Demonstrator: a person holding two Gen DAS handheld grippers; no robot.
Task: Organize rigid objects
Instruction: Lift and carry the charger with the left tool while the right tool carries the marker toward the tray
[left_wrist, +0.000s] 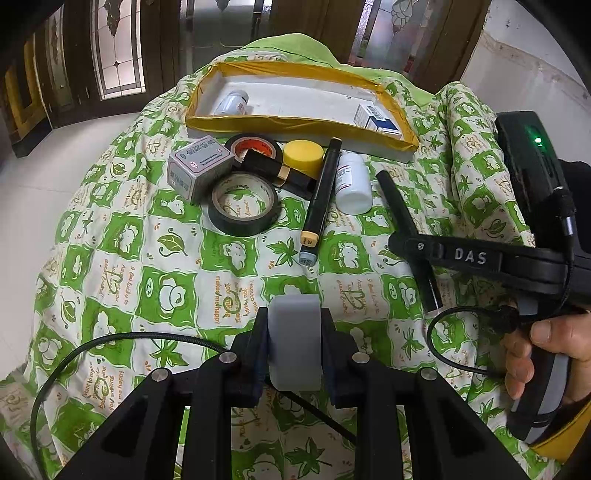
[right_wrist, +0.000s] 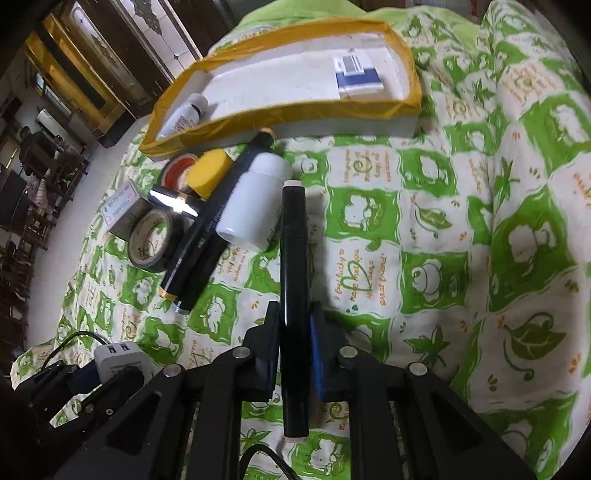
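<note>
Left wrist view: left tongs (left_wrist: 294, 343) pinch a grey block (left_wrist: 294, 339) over a green-and-white patterned quilt (left_wrist: 147, 258).
Right tongs (right_wrist: 294, 354) pinch a black marker (right_wrist: 293, 280) lengthwise. Ahead of both, a yellow-rimmed tray (left_wrist: 295, 123) holds a small bottle (left_wrist: 232, 101) and a blue-white box (left_wrist: 376, 118); tape rolls (left_wrist: 242, 203), a white bottle (left_wrist: 352, 179) and another marker (left_wrist: 321, 199) lie just before it. Beyond stand dark wood doors with patterned glass (left_wrist: 118, 48) and a pale floor (left_wrist: 29, 184).
</note>
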